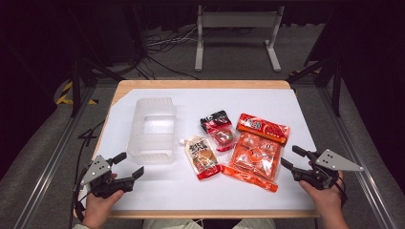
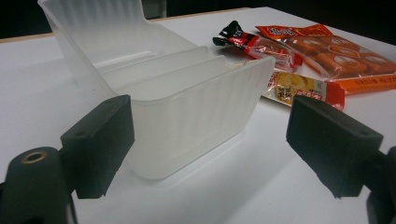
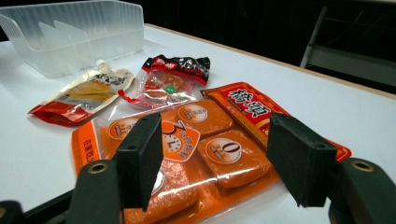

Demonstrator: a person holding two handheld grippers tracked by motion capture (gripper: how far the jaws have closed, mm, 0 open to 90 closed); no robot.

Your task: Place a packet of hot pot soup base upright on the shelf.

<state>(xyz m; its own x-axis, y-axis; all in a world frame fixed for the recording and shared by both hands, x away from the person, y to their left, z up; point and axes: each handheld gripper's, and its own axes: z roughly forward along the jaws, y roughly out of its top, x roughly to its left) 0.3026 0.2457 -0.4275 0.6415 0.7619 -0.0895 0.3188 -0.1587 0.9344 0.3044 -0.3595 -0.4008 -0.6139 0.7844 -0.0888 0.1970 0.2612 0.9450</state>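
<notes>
Covering most of the bench (image 1: 157, 191) is a white sheet, and on it, toward the left, stands the clear plastic bin (image 1: 152, 130), open side up and ribbed. Right of centre lies the large orange snack pack (image 1: 255, 152), flat, its near corner just beside the right gripper (image 1: 292, 159). Between bin and orange pack lie a spouted sauce pouch (image 1: 202, 158) and, farther back, a small red-and-black packet (image 1: 218, 130), its near end just beside the pouch. The right gripper's fingers (image 3: 140, 161) are spread wide and hold nothing, hovering over the orange pack. The left gripper (image 1: 127, 166) sits just in front of the bin's near wall, its fingers (image 2: 99, 144) likewise spread apart and empty.
</notes>
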